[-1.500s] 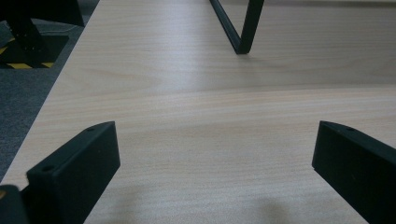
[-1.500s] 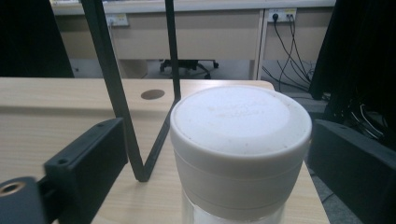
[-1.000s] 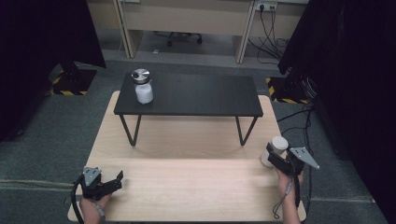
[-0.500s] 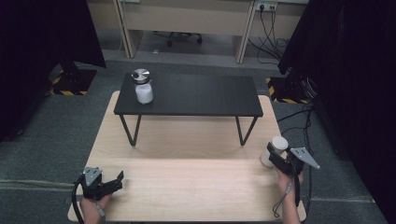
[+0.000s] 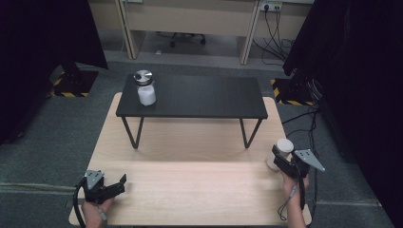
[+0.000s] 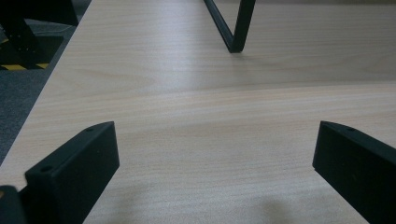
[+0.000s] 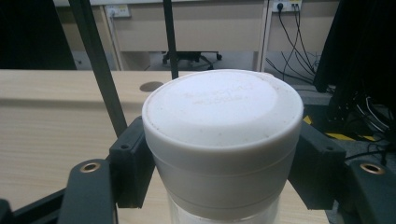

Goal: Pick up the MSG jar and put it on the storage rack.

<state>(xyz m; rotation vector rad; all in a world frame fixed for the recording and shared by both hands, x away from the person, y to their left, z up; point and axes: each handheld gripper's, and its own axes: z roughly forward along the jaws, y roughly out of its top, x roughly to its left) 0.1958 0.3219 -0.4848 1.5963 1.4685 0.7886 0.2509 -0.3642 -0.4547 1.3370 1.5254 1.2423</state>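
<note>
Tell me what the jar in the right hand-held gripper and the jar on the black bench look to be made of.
Jar in the right hand-held gripper: the white-lidded jar has a matte, faintly embossed lid, likely plastic; the body below looks clear, glass or plastic. Silver-lidded jar on the bench: shiny grey lid, probably metal; whitish body, material unclear at this distance.

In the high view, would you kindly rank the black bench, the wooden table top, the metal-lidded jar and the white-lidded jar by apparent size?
1. Wooden table top, largest.
2. Black bench.
3. Metal-lidded jar and white-lidded jar: too alike to rank, as the right tool, shut on the white-lidded one, hides part of it.
</note>
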